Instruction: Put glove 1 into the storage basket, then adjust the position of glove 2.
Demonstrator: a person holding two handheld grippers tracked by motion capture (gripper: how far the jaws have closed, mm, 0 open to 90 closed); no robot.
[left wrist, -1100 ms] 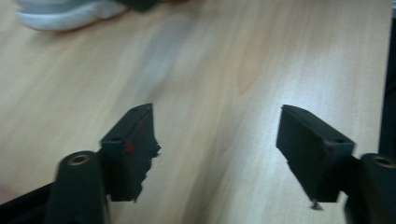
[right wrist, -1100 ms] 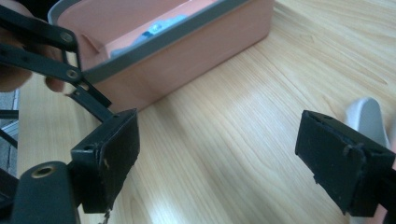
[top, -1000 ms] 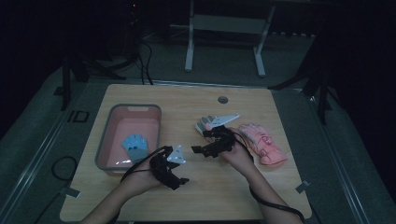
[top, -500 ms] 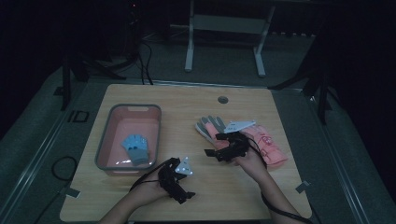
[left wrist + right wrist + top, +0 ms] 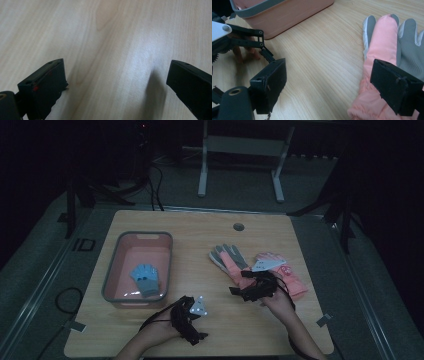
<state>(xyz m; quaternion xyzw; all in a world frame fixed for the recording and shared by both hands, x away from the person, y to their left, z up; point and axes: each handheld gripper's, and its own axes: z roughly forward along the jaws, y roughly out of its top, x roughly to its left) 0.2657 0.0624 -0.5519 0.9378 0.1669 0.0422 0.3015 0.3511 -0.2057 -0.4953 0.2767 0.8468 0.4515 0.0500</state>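
Two pink-and-grey gloves lie on the surface to the right of the pink basket [image 5: 114, 270], which already holds a blue glove [image 5: 145, 279]. The nearer glove [image 5: 382, 57] looks padded, soft and light; it should crumple rather than slip, so its fleecy cuff edge seems the best hold. The right gripper [image 5: 329, 85] has its jaws spread wide, one over that cuff. The left gripper [image 5: 116, 82], just below the basket, is released over bare wood.
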